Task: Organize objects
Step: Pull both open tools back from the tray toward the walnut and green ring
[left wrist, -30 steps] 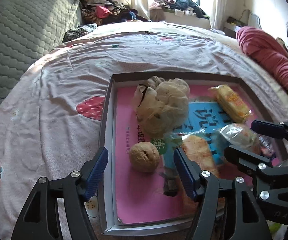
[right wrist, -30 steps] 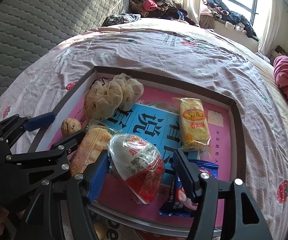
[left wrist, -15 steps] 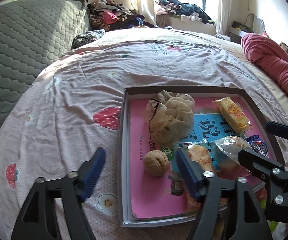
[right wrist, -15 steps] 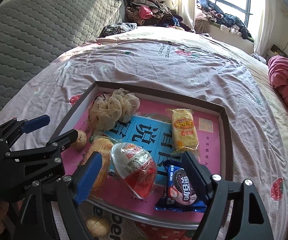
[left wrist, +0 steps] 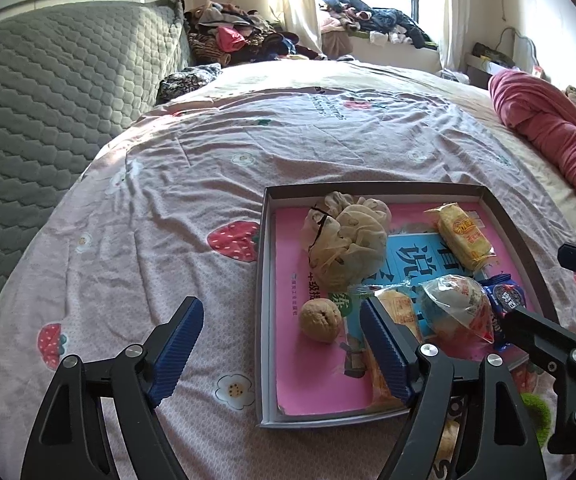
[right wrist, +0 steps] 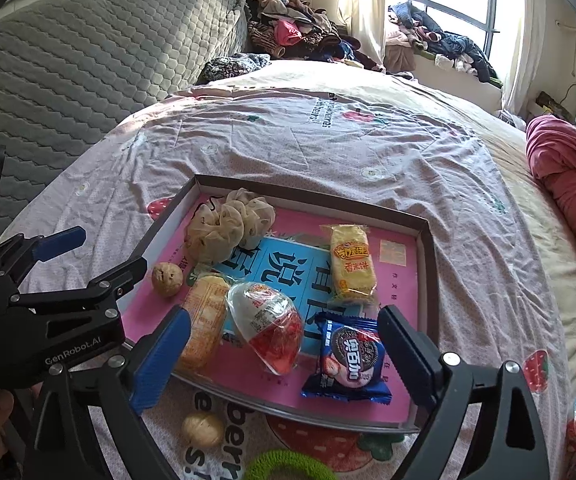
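With both grippers hanging above the near edge of the tray (right wrist: 427, 264), this looks like the gap between placements. Left gripper (left wrist: 284, 354) opening, nothing between its jaws; right gripper (right wrist: 284, 354) opening too, empty. In the tray, left to right: walnut (right wrist: 166, 279), cloth bundle (right wrist: 228, 228), bread pack (right wrist: 204, 320), egg-shaped snack (right wrist: 268, 326), cookie pack (right wrist: 347, 356), cracker pack (right wrist: 351, 266). Likely next: the loose walnut (right wrist: 202, 430) and green ring (right wrist: 288, 466) on the bedsheet (right wrist: 327, 140), which need a low reach.

You see cardboard tray (right wrist: 423, 240), matt grey rim, glossy pink paper lining. Snack wrappers: shiny crinkled plastic on biscuit pack (right wrist: 345, 356). Walnut (left wrist: 320, 320) rough, dull. Bedsheet (left wrist: 248, 152) soft wrinkled cotton-like cloth.
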`<state>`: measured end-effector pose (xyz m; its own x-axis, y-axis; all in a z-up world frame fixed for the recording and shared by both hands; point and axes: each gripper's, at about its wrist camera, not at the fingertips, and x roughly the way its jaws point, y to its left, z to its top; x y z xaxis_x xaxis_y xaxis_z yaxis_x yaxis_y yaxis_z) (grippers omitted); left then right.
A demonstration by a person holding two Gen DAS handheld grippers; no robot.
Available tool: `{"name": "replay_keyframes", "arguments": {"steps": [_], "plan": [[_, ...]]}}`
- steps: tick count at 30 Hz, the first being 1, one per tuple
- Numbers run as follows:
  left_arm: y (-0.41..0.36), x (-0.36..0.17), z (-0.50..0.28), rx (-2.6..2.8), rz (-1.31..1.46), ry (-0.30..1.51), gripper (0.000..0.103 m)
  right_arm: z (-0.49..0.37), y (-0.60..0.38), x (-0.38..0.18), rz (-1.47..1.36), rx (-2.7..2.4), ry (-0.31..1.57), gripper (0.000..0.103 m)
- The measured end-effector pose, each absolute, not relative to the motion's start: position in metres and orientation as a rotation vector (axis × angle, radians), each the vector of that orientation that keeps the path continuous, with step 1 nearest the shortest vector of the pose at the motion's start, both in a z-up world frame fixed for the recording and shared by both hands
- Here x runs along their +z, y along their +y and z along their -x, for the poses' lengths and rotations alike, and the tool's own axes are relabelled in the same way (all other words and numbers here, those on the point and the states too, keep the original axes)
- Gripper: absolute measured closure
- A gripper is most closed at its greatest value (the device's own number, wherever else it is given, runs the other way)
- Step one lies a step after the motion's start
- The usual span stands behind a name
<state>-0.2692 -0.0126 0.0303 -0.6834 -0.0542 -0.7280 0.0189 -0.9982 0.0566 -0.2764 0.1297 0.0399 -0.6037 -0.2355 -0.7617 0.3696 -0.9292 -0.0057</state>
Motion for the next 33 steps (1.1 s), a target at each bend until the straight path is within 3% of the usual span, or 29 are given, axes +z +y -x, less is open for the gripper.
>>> {"name": "replay_keyframes", "arguments": {"steps": [33], "plan": [[0.012, 0.146, 0.147, -2.962, -1.053, -0.069, 0.021, 0.152, 0.17, 0.161, -0.948, -2.641, 0.238, 0.001]]}}
